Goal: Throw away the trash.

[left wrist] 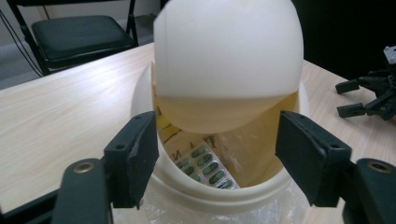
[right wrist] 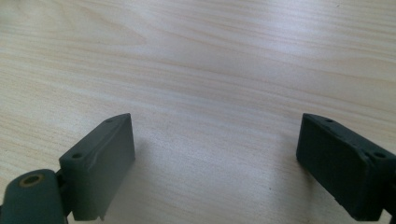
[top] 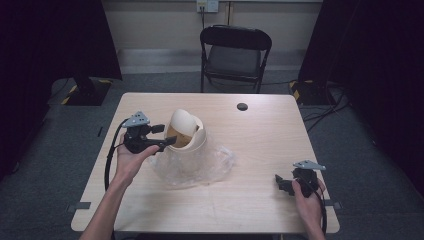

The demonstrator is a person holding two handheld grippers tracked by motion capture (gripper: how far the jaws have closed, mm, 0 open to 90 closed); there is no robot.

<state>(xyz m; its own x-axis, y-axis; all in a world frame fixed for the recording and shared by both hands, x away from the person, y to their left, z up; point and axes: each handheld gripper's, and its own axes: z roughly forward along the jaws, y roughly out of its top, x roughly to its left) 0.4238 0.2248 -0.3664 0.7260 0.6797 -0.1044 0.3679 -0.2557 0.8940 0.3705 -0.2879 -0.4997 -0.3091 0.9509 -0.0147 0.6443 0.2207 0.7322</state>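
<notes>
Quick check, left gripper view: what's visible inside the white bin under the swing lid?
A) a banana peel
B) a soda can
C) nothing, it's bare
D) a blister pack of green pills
D: a blister pack of green capsules lies inside the white bin, below the tilted swing lid, seen between the open jaws of the left tool.

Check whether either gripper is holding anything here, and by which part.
Nothing is held. The left gripper is open at the bin rim; the right gripper is open over bare table.

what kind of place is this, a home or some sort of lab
Probably a lab or recording room, not a home: black curtains flank a lone wooden table, cables run across grey carpet, and a folding chair stands against a bare wall.
</notes>
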